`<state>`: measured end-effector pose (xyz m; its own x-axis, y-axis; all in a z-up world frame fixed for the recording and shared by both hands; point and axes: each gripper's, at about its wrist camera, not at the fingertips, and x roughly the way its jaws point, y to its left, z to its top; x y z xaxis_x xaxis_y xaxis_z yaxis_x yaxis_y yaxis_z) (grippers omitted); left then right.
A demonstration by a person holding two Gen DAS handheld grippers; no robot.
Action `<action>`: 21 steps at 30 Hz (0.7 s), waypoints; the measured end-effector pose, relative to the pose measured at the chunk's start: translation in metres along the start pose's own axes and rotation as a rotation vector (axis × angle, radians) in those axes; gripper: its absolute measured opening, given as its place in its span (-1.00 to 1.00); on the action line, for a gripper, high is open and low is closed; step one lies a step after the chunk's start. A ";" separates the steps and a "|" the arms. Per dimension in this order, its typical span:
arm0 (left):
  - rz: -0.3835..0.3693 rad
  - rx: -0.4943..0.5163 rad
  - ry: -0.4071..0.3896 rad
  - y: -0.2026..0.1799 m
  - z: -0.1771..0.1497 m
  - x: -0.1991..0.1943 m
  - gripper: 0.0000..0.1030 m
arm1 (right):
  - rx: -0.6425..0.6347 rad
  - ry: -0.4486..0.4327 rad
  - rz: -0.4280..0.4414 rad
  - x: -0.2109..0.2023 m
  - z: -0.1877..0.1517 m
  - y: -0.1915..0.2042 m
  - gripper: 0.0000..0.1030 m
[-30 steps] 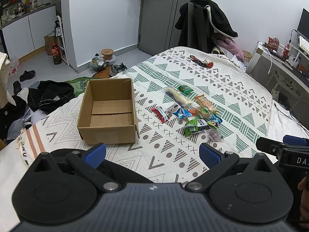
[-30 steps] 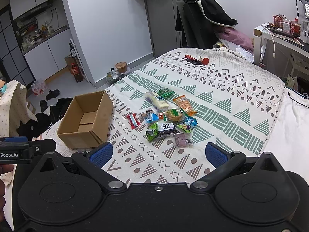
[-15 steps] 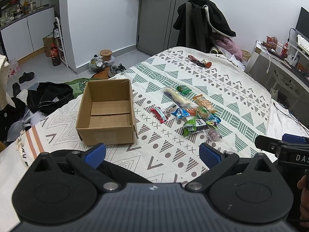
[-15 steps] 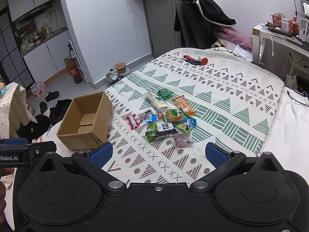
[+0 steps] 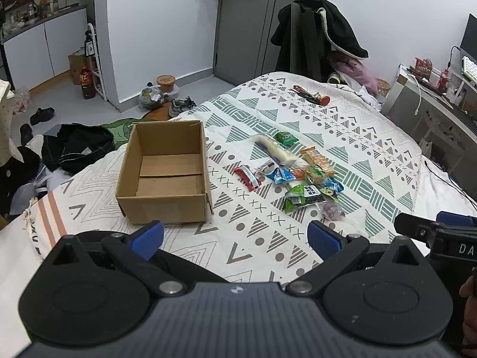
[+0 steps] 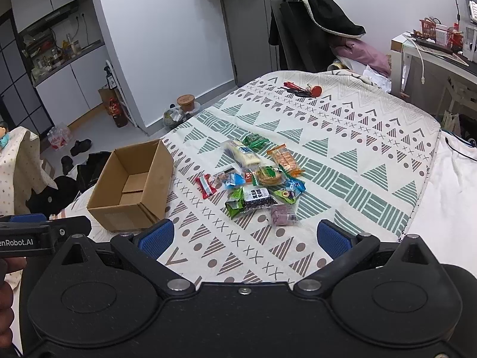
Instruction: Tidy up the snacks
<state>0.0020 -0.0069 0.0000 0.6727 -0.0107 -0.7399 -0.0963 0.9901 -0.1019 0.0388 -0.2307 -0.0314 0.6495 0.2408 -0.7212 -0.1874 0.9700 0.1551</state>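
An empty open cardboard box (image 5: 167, 176) (image 6: 131, 185) stands on the patterned bedspread (image 5: 342, 131) (image 6: 342, 137). To its right lies a heap of several snack packets (image 5: 295, 176) (image 6: 256, 182): a red bar (image 5: 246, 176) (image 6: 205, 185), a long white pack (image 5: 275, 149) (image 6: 241, 152), an orange pack (image 5: 316, 160) (image 6: 284, 158), a green-black bag (image 5: 302, 197) (image 6: 250, 198), a purple pack (image 5: 331, 210) (image 6: 281, 218). My left gripper (image 5: 235, 238) hangs open, well short of the box. My right gripper (image 6: 244, 237) is open too, short of the heap.
Red-handled items (image 5: 310, 97) (image 6: 301, 89) lie at the bed's far end. A chair with a dark coat (image 5: 316, 35) stands behind it. A desk (image 6: 432, 56) is at the right. Clothes, shoes and bottles litter the floor (image 5: 77, 146) left of the bed.
Both views have drifted slightly, so the box and snacks sit a touch further off. Nothing on the bed has moved. Both grippers stay open.
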 end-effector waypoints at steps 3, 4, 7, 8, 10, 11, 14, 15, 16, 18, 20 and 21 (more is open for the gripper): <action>0.000 0.006 0.003 -0.002 0.000 0.007 0.98 | -0.007 -0.006 -0.009 0.004 0.001 -0.001 1.00; 0.001 0.005 0.004 -0.002 0.001 0.010 0.98 | -0.016 -0.017 -0.012 0.005 0.000 -0.001 1.00; -0.003 -0.003 0.014 -0.003 0.001 0.019 0.98 | -0.017 -0.020 0.001 0.008 0.000 -0.004 1.00; -0.009 -0.003 0.015 -0.004 0.001 0.022 0.98 | -0.009 -0.020 0.006 0.010 0.001 -0.006 1.00; -0.022 -0.004 0.016 -0.006 0.001 0.027 0.98 | 0.006 -0.020 0.006 0.015 0.001 -0.010 1.00; -0.024 -0.003 0.018 -0.007 0.002 0.030 0.98 | 0.009 -0.015 0.000 0.017 0.001 -0.012 1.00; -0.030 -0.001 0.027 -0.011 0.002 0.040 0.98 | 0.005 -0.015 -0.005 0.023 0.002 -0.015 1.00; -0.033 0.001 0.030 -0.013 0.002 0.043 0.98 | 0.000 -0.016 -0.005 0.025 0.002 -0.015 1.00; -0.036 0.003 0.031 -0.015 0.003 0.046 0.98 | 0.000 -0.015 -0.003 0.027 0.002 -0.016 1.00; -0.041 0.007 0.033 -0.018 0.004 0.051 0.98 | 0.020 0.002 0.009 0.032 0.004 -0.019 1.00; -0.045 0.009 0.038 -0.021 0.005 0.058 0.98 | 0.042 0.022 0.015 0.038 0.005 -0.023 1.00; -0.049 0.010 0.040 -0.023 0.006 0.061 0.98 | 0.047 0.028 0.009 0.041 0.006 -0.025 1.00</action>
<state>0.0494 -0.0291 -0.0387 0.6461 -0.0644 -0.7605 -0.0569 0.9896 -0.1321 0.0745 -0.2451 -0.0607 0.6270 0.2487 -0.7383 -0.1576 0.9686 0.1924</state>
